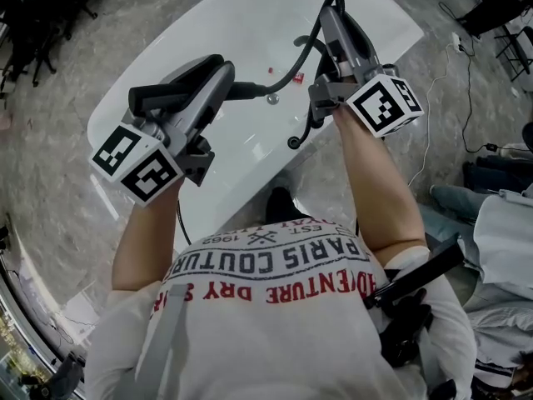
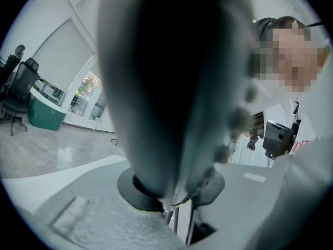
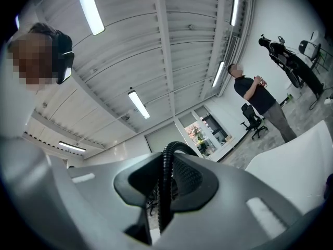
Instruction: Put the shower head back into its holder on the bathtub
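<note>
Clamping the shower head (image 2: pixel 166 87) in your left fingers (image 2: pixel 78 217) and its black hose (image 3: pixel 165 181) in your right fingers (image 3: pixel 270 207), you risk the hose tugging the head askew, or the smooth head slipping onto the white bathtub (image 1: pixel 241 165) below. Grey marble floor (image 1: pixel 50 82) surrounds it; a bystander (image 3: pixel 255 95) stands far right beside an office chair (image 3: pixel 253 121), under strip lights (image 3: pixel 138 103)

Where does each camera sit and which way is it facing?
Head view: on the person's head, looking steeply down at the bathtub; arms, shirt, left gripper, right gripper show.
Left gripper view: on the left gripper, about level along jaws shut on the shower head; shirt at right.
Right gripper view: on the right gripper, tilted toward the ceiling, jaws shut on the hose; headset at left.
Shared: head and right gripper views show the hose.
</note>
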Demonstrator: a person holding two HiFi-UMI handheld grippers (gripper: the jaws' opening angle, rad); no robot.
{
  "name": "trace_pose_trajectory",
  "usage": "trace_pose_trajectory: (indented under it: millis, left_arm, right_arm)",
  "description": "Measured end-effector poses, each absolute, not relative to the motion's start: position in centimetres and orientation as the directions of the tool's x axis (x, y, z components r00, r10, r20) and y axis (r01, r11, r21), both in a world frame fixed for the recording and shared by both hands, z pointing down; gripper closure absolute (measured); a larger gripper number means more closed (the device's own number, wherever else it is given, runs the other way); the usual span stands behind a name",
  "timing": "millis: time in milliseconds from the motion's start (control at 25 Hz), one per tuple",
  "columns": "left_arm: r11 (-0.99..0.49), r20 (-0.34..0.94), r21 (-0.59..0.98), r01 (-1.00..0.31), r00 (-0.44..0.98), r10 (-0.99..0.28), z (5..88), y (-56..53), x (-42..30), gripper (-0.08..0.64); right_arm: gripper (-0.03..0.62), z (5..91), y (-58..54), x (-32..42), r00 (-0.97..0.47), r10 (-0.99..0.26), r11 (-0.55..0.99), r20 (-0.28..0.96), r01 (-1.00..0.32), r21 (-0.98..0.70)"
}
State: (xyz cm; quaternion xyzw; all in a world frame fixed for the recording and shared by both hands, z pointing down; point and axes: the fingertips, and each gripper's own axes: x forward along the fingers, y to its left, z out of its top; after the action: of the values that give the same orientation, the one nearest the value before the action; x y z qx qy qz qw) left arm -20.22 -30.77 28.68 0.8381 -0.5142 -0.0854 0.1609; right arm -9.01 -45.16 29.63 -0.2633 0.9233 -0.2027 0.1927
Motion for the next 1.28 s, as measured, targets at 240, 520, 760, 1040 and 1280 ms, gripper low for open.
trace_pose_trajectory:
  millis: [240,520,760,1040,1280]
  left_arm:
    - [-0.401,0.017,0.351,-0.846,0.434,-0.901,28.6,-31.8,-20.3,0.477]
    - [-0.397,0.009,0.333,-0.856,0.424,-0.906,28.3,-32.8,-19.7,0.477]
    - [-0.393,0.037,0.333,-0.857,0.428,-0.903,29.7,-33.0,-19.4,0.477]
    - [-0.39,0.081,0.349,-0.852,0.443,-0.893,32.3,-33.0,-18.9,0.477]
    - [-0.389,0.109,0.365,-0.846,0.453,-0.885,34.1,-32.6,-18.5,0.477]
  right_arm:
    - [0.529,29.8,-46.7,-9.8,-0.803,-0.544,0.79,-0.244,-0.392,-0.471]
    - [0.529,30.1,-48.3,-9.8,-0.809,-0.524,0.802,-0.264,-0.366,-0.472]
    - [0.529,32.8,-48.4,-10.0,-0.817,-0.532,0.79,-0.223,-0.385,-0.478]
    - [0.529,36.8,-47.2,-9.7,-0.831,-0.54,0.774,-0.132,-0.428,-0.466]
    - [0.529,39.6,-45.6,-8.6,-0.837,-0.544,0.762,-0.064,-0.461,-0.455]
